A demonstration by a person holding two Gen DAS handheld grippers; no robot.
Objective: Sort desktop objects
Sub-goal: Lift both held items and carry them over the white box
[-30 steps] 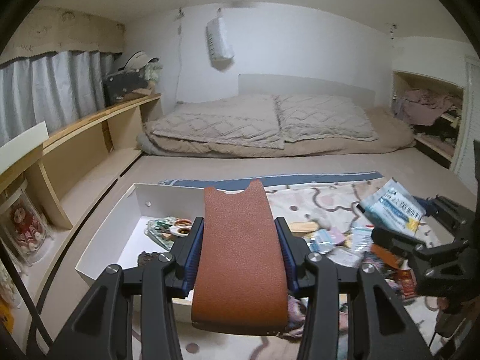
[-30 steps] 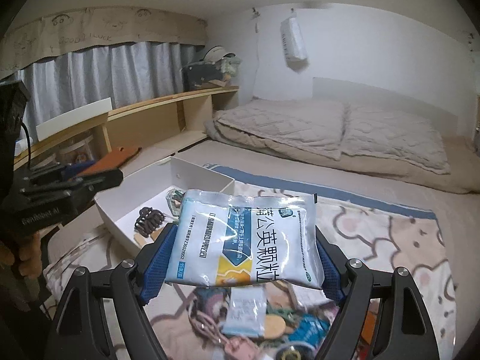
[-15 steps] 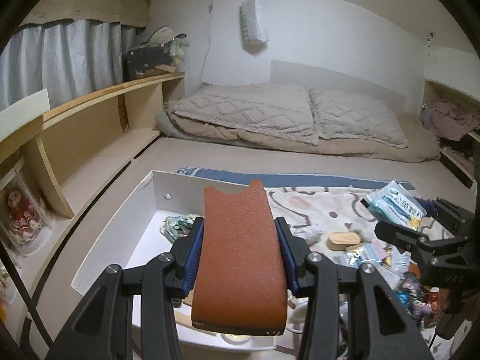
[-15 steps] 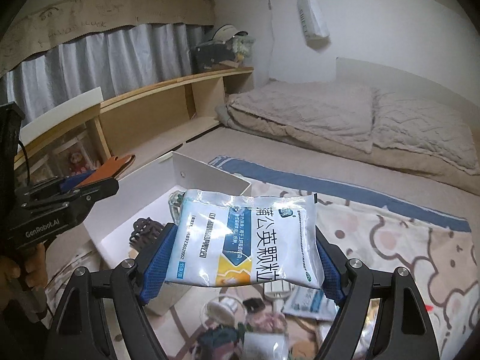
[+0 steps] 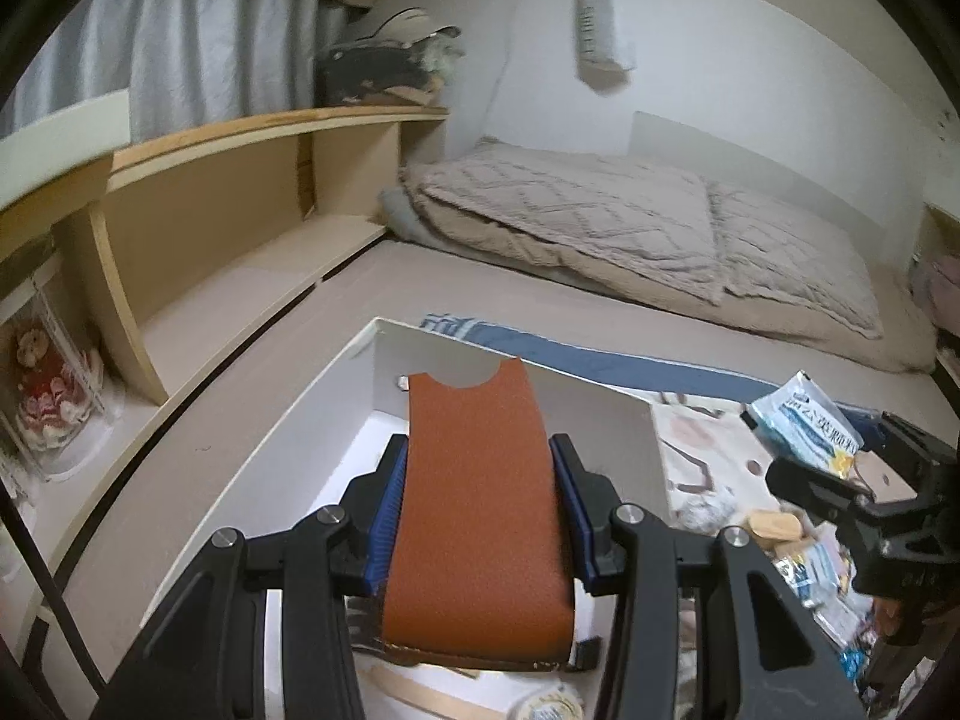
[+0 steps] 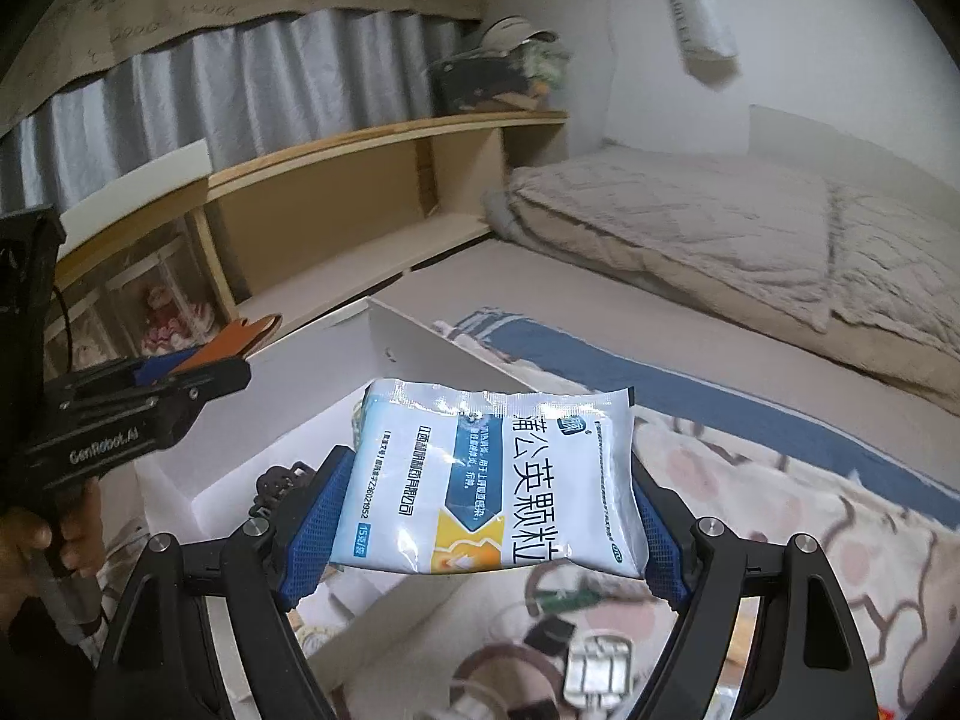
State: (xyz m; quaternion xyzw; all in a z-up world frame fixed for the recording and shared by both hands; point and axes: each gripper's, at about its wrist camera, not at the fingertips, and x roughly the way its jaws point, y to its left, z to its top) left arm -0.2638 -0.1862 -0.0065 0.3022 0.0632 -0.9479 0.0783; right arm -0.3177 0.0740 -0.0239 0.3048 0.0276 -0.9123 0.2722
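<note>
Between the blue pads of my left gripper (image 5: 477, 516), I am clamping a rust-orange leather sleeve (image 5: 477, 516) with a half-round notch at its far end, holding it over the open white box (image 5: 288, 420). My right gripper (image 6: 489, 516) is pinching a white-and-blue medicine sachet (image 6: 492, 480) printed with Chinese characters, crinkled and glossy, hanging above the box's near wall. Inside the box a black hair claw (image 6: 279, 480) is lying close under the sachet's left edge. A cartoon-print blanket (image 6: 780, 516) is spreading to the right, littered with small packets and clips too blurred to name. Beyond, a wooden shelf (image 5: 240, 180) is running along the curtain (image 6: 240, 96), and a quilted beige duvet (image 5: 600, 222) is lying against the far wall.
</note>
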